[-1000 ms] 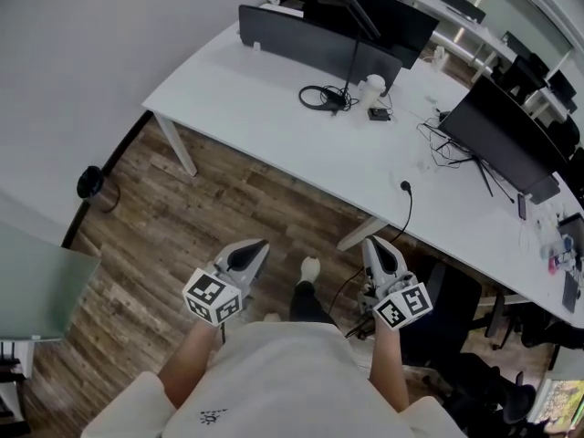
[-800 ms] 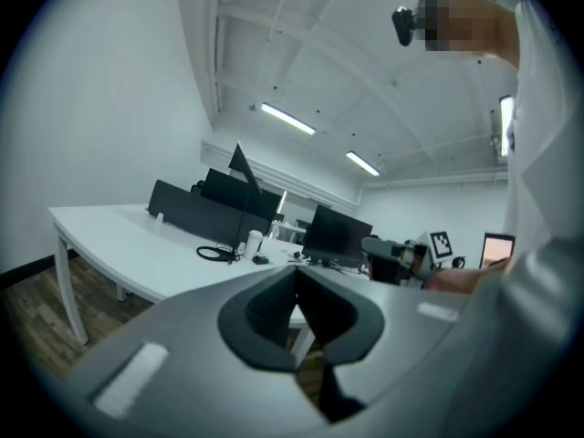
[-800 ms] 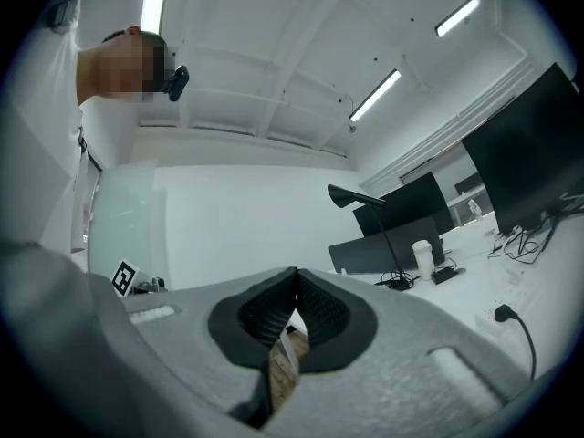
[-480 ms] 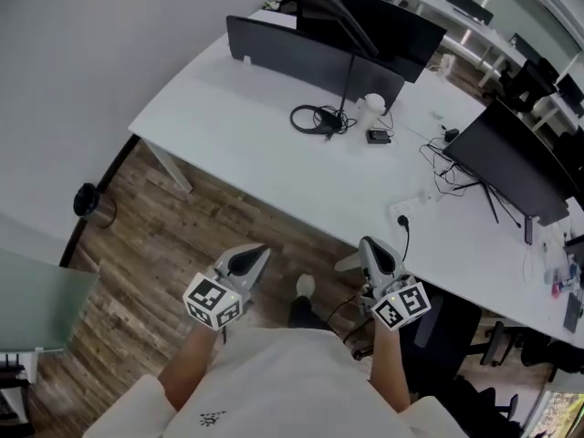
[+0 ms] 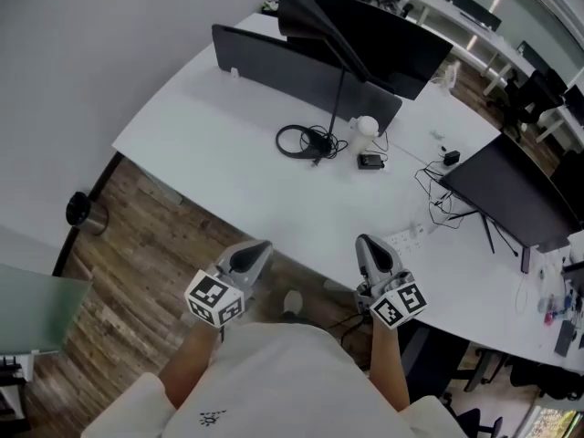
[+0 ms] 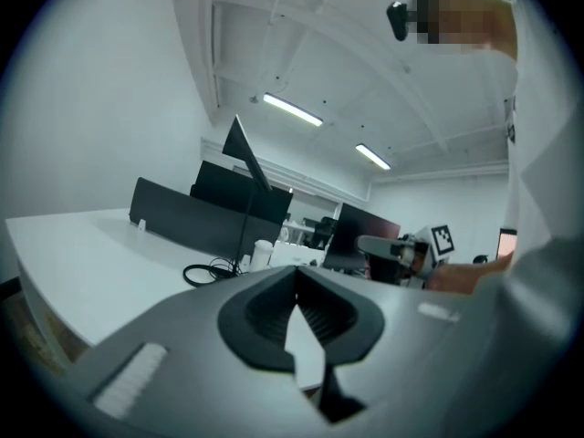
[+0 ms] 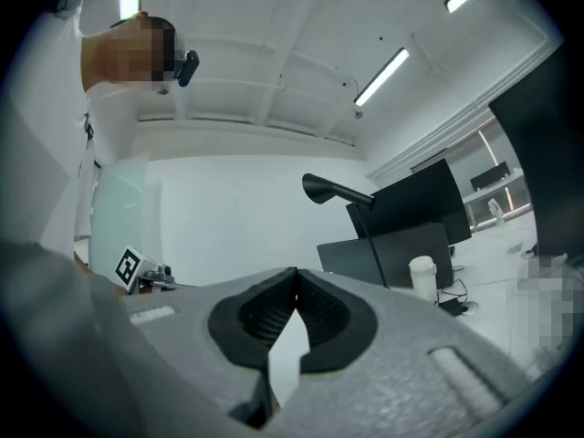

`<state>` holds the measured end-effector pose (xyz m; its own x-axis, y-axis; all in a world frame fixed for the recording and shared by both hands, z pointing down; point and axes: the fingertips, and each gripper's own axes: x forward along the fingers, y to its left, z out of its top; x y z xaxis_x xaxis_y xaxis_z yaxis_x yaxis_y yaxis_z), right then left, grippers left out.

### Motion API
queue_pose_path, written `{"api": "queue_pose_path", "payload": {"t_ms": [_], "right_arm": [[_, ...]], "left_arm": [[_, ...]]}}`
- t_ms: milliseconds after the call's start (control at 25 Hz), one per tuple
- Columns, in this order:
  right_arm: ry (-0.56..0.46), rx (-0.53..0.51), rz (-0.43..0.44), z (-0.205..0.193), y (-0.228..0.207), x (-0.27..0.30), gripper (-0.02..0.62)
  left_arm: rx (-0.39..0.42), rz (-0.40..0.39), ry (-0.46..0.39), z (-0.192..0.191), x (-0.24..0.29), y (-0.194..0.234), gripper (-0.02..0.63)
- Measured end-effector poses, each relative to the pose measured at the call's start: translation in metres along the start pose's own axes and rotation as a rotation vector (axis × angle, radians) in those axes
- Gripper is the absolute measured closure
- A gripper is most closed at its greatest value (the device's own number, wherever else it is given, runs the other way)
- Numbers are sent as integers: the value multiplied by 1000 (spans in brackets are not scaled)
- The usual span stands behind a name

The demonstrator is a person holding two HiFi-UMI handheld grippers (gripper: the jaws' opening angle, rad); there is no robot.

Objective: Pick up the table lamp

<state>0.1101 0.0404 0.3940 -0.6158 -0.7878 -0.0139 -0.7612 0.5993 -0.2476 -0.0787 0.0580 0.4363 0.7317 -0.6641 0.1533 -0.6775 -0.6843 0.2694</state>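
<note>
1. Tabletop [image 5: 219, 167]: a large white surface that runs from the upper left to the right edge of the head view. The lower left of that view shows a wood-plank floor [image 5: 128, 272].
2. Two dark monitors: one [image 5: 392, 39] at upper centre, a second [image 5: 511, 194] at the right edge. A long dark divider panel [image 5: 283, 67] stands on the tabletop left of the first monitor.
3. Table lamp [image 5: 297, 12]: black, with a cone-shaped head on a thin stem. It stands upright on the tabletop at upper centre, just in front of the divider panel. It is well apart from both tongs and neither touches it. It shows at left of centre in the left gripper view [image 6: 239, 149] and right of centre in the right gripper view [image 7: 328, 190].
4. Left tongs [image 5: 248, 258]: at lower centre-left, over the floor at the tabletop's near edge. The left gripper view [image 6: 297, 290] shows the jaws pressed together with nothing between them.
5. Right tongs [image 5: 374, 254]: at lower centre-right, over the tabletop's near edge. The right gripper view [image 7: 295, 290] shows the jaws closed and empty.
6. Small items near the foot of the lamp stem: a coiled black cable [image 5: 297, 141] and a white cylinder [image 5: 367, 126].
7. A small round bin [image 5: 80, 210] stands on the floor at the left edge.
</note>
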Motion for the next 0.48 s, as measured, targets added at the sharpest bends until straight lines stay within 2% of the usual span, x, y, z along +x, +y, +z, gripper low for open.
{"api": "queue_pose_path", "payload": {"t_ms": [240, 480], "right_arm": [[41, -34, 42, -4, -36, 18, 595], [58, -33, 73, -7, -61, 30, 595]], "left_arm": [[-6, -10, -13, 12, 52, 7, 615], [-27, -1, -21, 17, 77, 13, 615]]}}
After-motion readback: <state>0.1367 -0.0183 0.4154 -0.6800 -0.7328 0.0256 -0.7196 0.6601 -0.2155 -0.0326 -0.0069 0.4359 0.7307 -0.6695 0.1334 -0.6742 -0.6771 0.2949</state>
